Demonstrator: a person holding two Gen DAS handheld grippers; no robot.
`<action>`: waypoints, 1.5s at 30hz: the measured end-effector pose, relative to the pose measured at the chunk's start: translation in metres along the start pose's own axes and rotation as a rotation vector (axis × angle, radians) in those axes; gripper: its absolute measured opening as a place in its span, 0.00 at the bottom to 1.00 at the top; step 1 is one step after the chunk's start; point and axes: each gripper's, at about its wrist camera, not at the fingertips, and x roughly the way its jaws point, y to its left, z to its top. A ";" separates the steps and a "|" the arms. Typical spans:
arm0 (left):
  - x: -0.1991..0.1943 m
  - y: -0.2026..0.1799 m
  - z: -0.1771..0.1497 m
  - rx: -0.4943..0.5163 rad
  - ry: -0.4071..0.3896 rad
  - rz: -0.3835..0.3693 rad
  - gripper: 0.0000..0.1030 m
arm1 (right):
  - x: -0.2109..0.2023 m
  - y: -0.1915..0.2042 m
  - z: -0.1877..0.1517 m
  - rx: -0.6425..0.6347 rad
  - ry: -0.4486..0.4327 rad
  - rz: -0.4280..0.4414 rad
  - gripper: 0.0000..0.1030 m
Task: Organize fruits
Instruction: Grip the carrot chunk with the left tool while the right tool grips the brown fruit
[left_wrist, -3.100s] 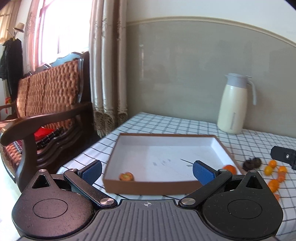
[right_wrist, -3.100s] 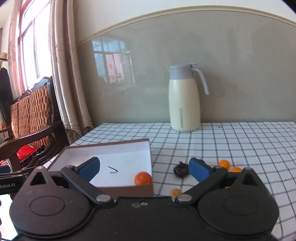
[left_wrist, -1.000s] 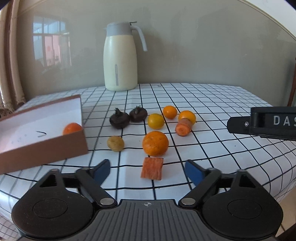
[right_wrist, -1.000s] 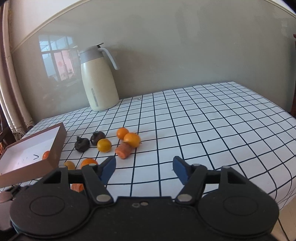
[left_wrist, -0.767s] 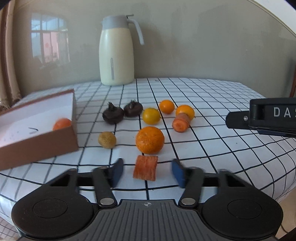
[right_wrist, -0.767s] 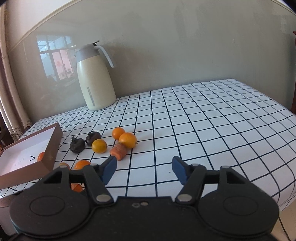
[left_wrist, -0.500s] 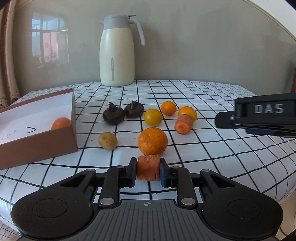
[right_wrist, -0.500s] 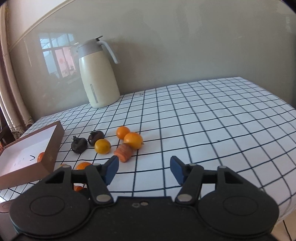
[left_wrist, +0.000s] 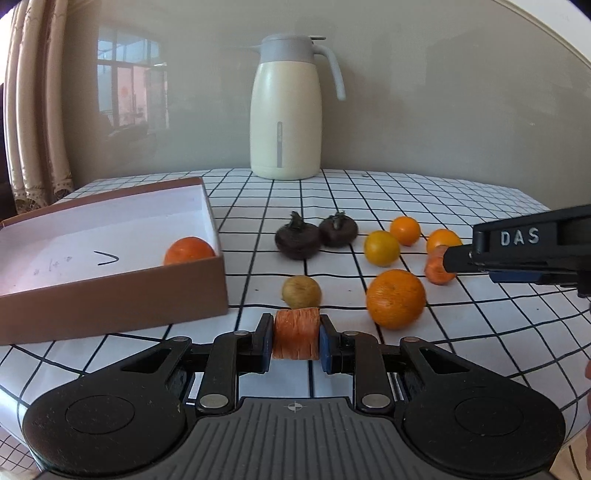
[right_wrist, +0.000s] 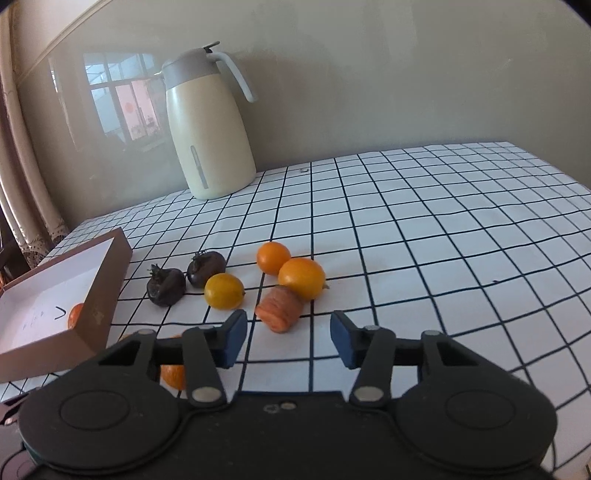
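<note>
My left gripper is shut on an orange carrot chunk, held just above the checked tablecloth. A brown box with a white inside stands to its left and holds one orange fruit. Ahead lie a small tan fruit, a large orange, two dark fruits, yellow and orange fruits and a second carrot chunk. My right gripper is open and empty, just short of that second chunk; it also shows in the left wrist view.
A cream thermos jug stands at the back by the grey wall. Curtains hang at the left. The table edge runs close below both grippers and drops off at the right.
My left gripper closed on the carrot chunk and has lifted and shifted it left, toward the box. My right gripper moved in closer to the second carrot chunk, still open.
</note>
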 end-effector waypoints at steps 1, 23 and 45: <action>0.001 0.001 0.000 0.002 -0.001 -0.001 0.24 | 0.003 0.001 0.001 0.003 0.001 0.002 0.41; -0.002 0.008 -0.005 -0.017 -0.019 0.000 0.24 | 0.021 0.004 -0.001 -0.008 0.016 -0.029 0.25; -0.011 0.009 -0.008 0.010 -0.008 -0.002 0.24 | -0.033 0.003 -0.029 -0.013 0.030 -0.024 0.25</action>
